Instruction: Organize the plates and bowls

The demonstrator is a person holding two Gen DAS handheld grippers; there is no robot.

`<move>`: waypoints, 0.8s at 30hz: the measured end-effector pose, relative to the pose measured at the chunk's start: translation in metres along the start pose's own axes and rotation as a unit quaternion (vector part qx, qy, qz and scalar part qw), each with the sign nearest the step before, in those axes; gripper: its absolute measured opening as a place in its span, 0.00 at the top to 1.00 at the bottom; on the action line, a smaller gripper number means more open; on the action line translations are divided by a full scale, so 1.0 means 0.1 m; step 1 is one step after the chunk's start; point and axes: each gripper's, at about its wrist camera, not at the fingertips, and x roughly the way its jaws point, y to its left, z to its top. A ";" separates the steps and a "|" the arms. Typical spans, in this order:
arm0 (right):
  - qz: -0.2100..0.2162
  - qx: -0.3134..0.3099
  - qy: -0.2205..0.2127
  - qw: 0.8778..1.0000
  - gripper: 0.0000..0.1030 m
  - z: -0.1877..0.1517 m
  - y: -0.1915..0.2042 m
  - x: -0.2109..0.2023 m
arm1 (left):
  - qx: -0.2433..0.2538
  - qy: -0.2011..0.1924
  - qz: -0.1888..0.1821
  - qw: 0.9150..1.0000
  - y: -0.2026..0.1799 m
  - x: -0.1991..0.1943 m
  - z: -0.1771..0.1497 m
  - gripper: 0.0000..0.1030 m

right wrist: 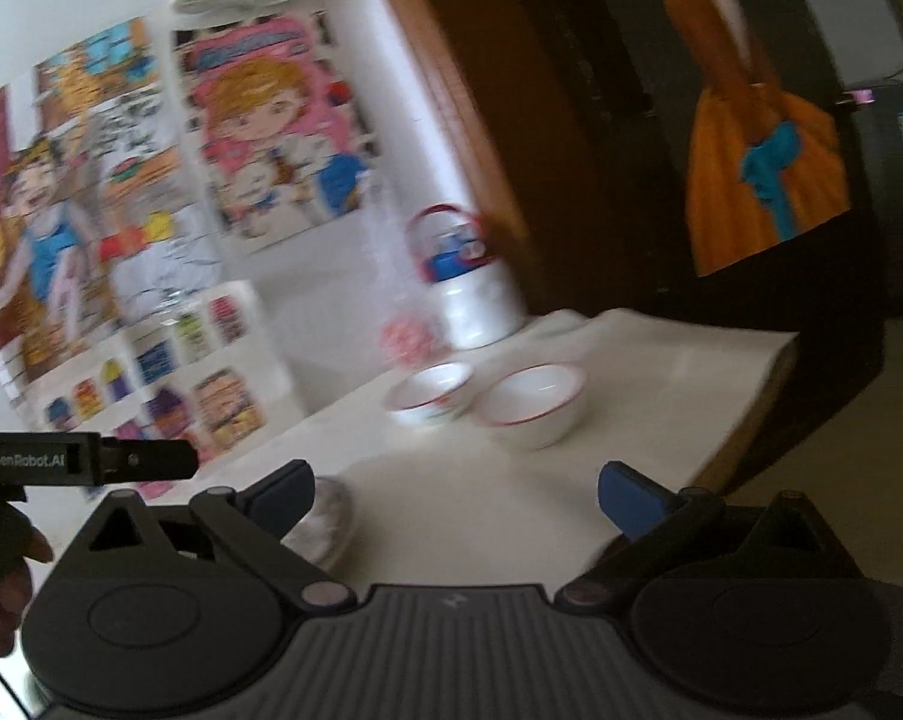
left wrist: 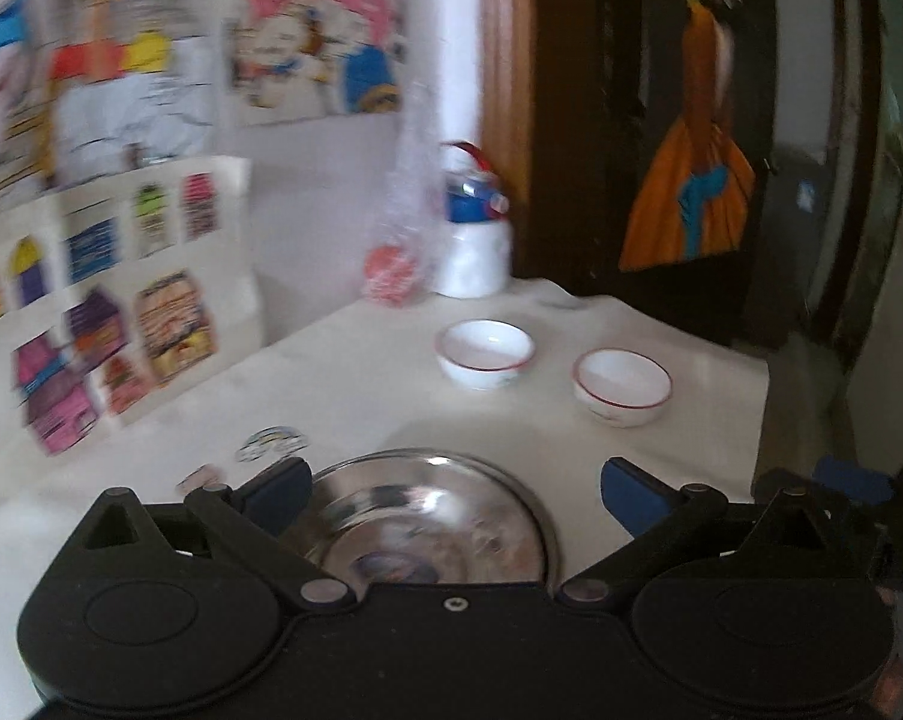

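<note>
Left tongs (left wrist: 454,495): spread apart, holding nothing, hovering over the steel plate (left wrist: 433,516).
Right tongs (right wrist: 454,495): also apart and empty, facing the bowls.
Steel plate: flat on the white surface (left wrist: 343,396), near edge, open side up; round, so no long axis.
Left bowl (left wrist: 486,353): upright, mouth up, mid-surface near the white jar (left wrist: 474,240).
Right bowl (left wrist: 623,387): upright, near the surface's right edge, apart from its twin.
Risk: the plate's thin, shiny rim may slip from the tongs when pinched; a nudge could push the right bowl off the edge.
Blur: both views smeared, so fine contact cannot be judged.
</note>
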 end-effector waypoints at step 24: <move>-0.096 -0.060 0.030 0.993 0.00 0.35 -0.60 1.29 | -0.029 0.139 -0.012 0.990 -0.54 1.96 0.72 0.01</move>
